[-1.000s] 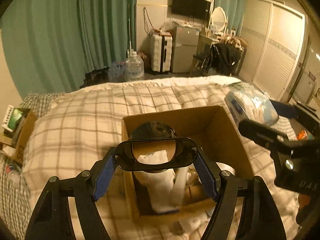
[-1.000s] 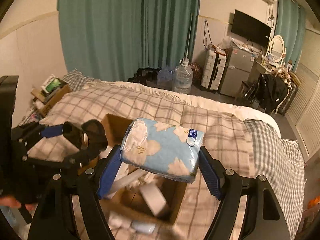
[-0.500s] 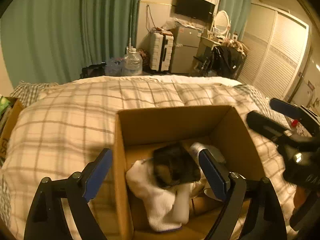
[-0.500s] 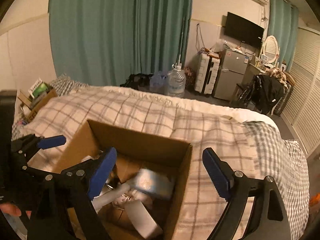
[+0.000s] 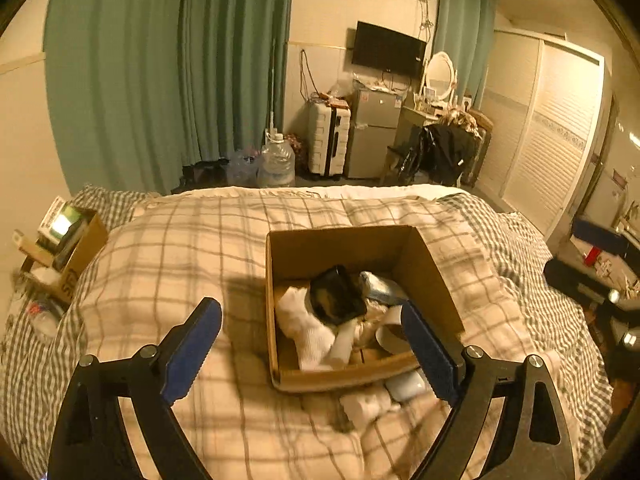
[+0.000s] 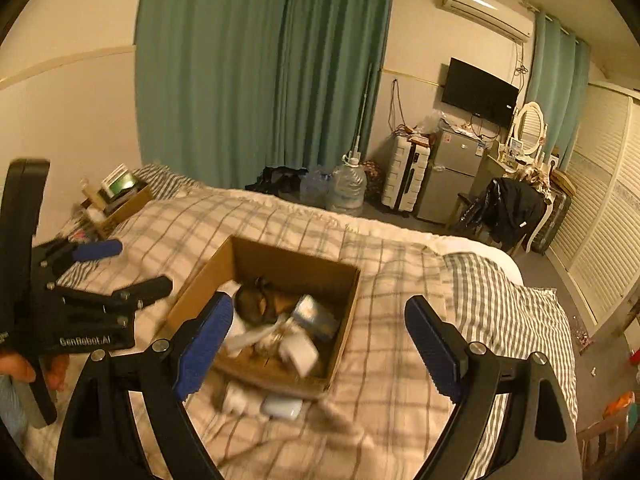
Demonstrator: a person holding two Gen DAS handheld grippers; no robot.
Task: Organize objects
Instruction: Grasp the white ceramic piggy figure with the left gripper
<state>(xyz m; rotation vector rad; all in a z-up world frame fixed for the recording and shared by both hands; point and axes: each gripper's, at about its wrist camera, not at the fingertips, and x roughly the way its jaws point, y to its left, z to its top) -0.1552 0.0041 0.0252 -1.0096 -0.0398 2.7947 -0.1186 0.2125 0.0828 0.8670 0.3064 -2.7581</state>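
Note:
An open cardboard box [image 5: 430, 276] [image 6: 344, 304] sits on the plaid bed. Inside lie a dark round container [image 5: 338, 294] [image 6: 256, 304], a blue floral pack [image 5: 380, 290] [image 6: 316, 316], white cloth [image 5: 308, 328] and other white items. My left gripper [image 5: 310, 346] is open and empty, above and in front of the box. My right gripper [image 6: 318, 344] is open and empty, above the box's near side. The left gripper also shows at the left of the right wrist view [image 6: 120, 268].
A small pale case [image 5: 406, 384] [image 6: 280, 406] and white cloth [image 5: 364, 404] lie on the bedcover [image 5: 160, 264] in front of the box. A box of clutter [image 5: 68, 248] stands left of the bed. Water jugs, a suitcase and a fridge stand beyond the foot.
Both grippers opened and let go: the dark container and the blue floral pack dropped into the box. Both grippers have since pulled back and up from the box.

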